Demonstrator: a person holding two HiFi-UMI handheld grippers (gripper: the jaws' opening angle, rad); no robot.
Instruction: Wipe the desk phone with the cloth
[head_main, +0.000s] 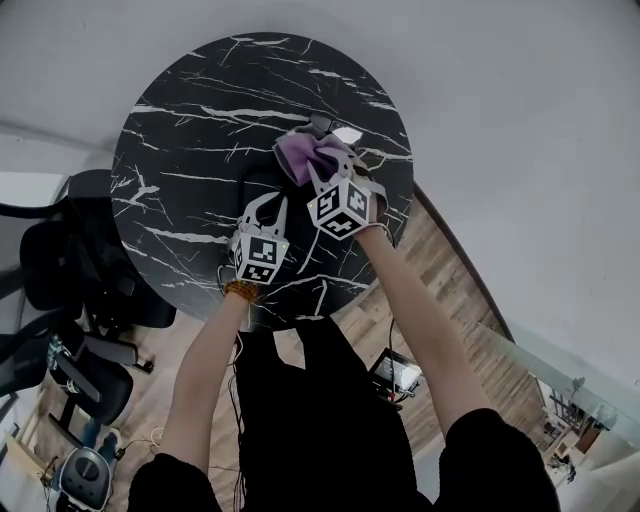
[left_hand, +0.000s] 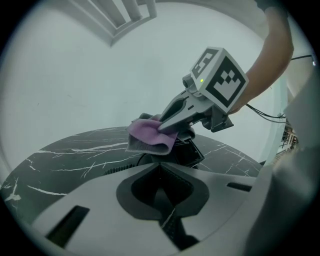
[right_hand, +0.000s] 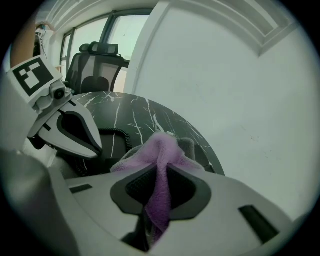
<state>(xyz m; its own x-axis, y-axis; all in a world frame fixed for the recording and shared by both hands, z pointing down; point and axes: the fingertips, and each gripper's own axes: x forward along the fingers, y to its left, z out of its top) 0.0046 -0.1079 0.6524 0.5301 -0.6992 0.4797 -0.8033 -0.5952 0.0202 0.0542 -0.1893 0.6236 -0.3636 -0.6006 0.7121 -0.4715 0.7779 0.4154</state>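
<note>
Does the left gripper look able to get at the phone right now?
Probably yes: the phone lies just ahead of the left gripper with nothing between, and the right gripper holds the cloth over its far part.

The person wore a black top with short sleeves (head_main: 175, 485) and black trousers (head_main: 300, 420), with an orange band (head_main: 241, 290) round the left wrist. The left gripper (head_main: 268, 206) and the right gripper (head_main: 322, 166) had pale grey shells and curved, tapering fingers, lined inside with dark textured pads (right_hand: 136, 186). Each carried a white cube (head_main: 343, 207) printed with black square markers on its faces. A small green light (left_hand: 201, 80) glowed on the right gripper's body beside its cube, and a thin dark cable (left_hand: 265, 114) trailed behind it.
</note>
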